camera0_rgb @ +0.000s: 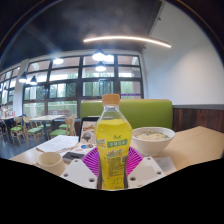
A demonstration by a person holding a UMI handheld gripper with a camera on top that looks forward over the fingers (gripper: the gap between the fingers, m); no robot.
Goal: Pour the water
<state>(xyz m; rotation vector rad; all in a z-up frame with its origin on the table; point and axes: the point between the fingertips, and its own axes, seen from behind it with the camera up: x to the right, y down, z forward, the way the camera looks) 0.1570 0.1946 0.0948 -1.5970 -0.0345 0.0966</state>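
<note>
Beyond the table runs a canteen-like room with big windows, a green bench back and a long ceiling light. Dead centre stands the bottle, upright, long axis vertical, orange cap on top and a yellow label round a yellowish body. It sits right between the fingers of the gripper, whose pink pads show at either side of its lower half. The pads look pressed against the label, so I judge the gripper clamped on the bottle, though the contact itself is partly covered by the bottle. Just behind and to the right of the bottle is a white bowl, holding something pale that cannot be made out. To the left, a little further off, sits a small cup, with a white sheet lying beyond it. Pouring would turn on tipping the bottle sideways toward one of these two; the bowl is the nearer. The bottle's base is hidden, so whether it rests on the table or is lifted cannot be told. The cap appears to be on.
</note>
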